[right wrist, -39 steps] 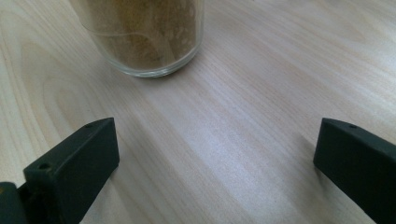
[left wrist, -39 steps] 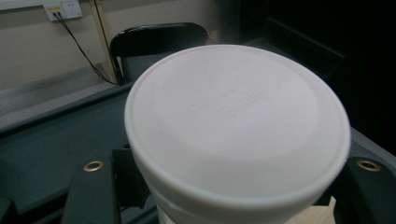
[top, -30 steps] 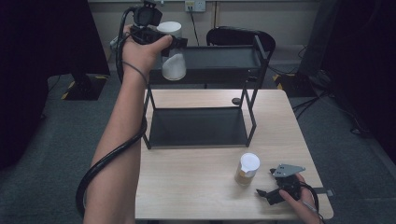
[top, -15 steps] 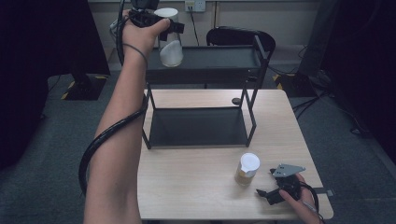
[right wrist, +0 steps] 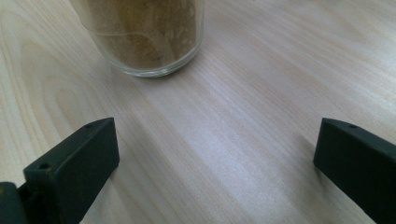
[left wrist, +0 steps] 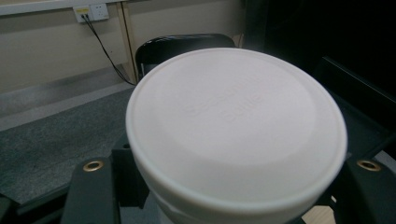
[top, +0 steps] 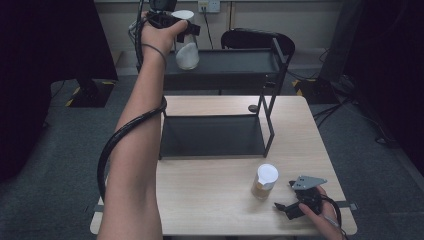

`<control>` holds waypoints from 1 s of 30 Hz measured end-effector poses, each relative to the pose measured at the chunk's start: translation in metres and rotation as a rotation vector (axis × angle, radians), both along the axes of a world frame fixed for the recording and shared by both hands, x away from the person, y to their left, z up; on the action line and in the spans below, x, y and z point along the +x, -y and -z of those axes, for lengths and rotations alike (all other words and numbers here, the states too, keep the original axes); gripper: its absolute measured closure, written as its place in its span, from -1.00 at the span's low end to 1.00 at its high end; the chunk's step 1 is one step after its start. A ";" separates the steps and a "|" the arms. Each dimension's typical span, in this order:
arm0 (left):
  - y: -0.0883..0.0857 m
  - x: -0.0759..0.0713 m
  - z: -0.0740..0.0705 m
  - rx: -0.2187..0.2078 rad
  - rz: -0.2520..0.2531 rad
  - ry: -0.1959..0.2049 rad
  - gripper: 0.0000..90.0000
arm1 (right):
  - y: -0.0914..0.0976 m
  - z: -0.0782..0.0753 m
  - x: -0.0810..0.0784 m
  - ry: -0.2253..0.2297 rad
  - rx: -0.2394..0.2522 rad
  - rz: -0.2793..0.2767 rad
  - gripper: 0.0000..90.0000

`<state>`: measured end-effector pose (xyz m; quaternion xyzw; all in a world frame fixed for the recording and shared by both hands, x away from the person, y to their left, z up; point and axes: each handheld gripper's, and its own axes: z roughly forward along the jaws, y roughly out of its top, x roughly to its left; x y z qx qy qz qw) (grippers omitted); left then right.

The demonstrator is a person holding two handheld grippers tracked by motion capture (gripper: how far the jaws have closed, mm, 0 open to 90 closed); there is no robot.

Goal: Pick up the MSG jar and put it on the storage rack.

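Left hand-held gripper (top: pixel 186 31) clamped on white-lidded jar (top: pixel 187 50) above rack (top: pixel 225 65) — right hand-held gripper (top: pixel 285 207) open.

White-lidded clear jar (top: pixel 186 45) of white powder, upright, aloft

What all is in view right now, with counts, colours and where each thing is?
White-lidded jar: one, clear with white contents, held above the shelf's top tier.
Brown-filled jar: one, white lid, on the table near the front right.
Shelf rack: one, black, two tiers, at the table's back.
Table: one, light wood.
Chair: one, black, behind the rack.
Left claw: one, black, shut on the white-lidded jar.
Right claw: one, black, open, resting on the table.
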<state>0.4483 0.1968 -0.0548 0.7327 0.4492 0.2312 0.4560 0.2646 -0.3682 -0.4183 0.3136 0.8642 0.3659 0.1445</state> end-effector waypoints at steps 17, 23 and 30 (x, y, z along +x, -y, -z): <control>0.009 0.000 0.010 0.026 -0.024 0.012 -0.24 | 0.000 0.000 0.000 0.000 0.000 0.000 -1.00; 0.011 -0.002 0.011 0.043 -0.018 0.023 -0.24 | 0.000 0.000 0.000 0.000 0.000 0.000 -1.00; 0.010 -0.006 0.013 0.040 -0.016 0.025 -0.26 | 0.000 0.000 0.000 0.000 0.000 0.000 -1.00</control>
